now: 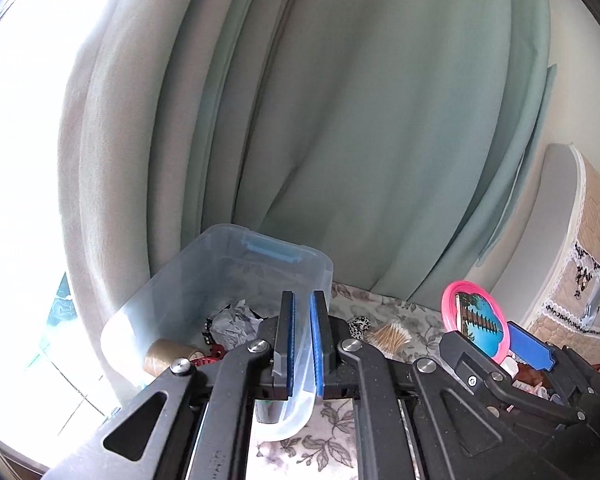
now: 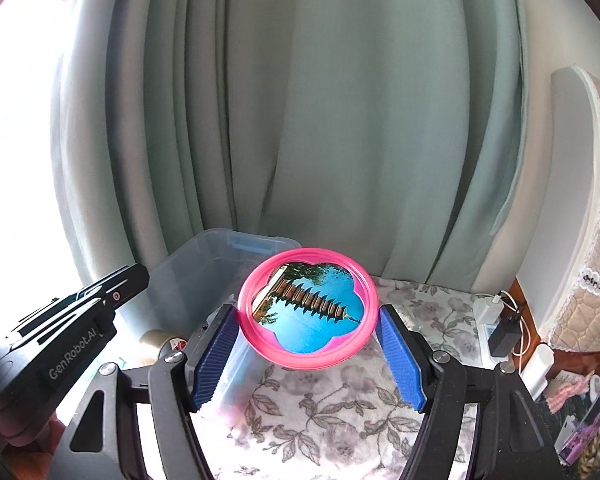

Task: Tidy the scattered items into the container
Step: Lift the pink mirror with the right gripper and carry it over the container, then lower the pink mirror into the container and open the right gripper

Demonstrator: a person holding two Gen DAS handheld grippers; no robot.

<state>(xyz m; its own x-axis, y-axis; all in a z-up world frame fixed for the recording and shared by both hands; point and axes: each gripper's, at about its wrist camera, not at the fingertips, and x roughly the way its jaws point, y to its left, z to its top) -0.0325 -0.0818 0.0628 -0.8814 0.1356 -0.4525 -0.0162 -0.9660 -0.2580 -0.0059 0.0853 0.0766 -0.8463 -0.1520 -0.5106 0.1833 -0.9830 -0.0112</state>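
My right gripper (image 2: 306, 312) is shut on a round pink-rimmed mirror (image 2: 308, 312) with a pagoda picture on its face, and holds it tilted above the flowered cloth (image 2: 340, 420). The mirror (image 1: 476, 320) and the right gripper (image 1: 496, 340) also show at the right of the left wrist view. A clear plastic container (image 1: 260, 248) (image 2: 220, 240) stands to the left by the curtain. In it lie crumpled paper (image 1: 236, 324), a thread spool (image 1: 164, 354) and a red item (image 1: 212, 356). My left gripper (image 1: 303, 296) (image 2: 136, 280) is shut and empty, above the container's near side.
A bundle of cotton swabs (image 1: 392, 336) and a spotted black-and-white item (image 1: 358, 326) lie on the cloth right of the container. A charger with cables (image 2: 500, 328) sits at the right edge. A green curtain (image 2: 340, 120) hangs behind, and quilted furniture (image 2: 592, 240) stands at right.
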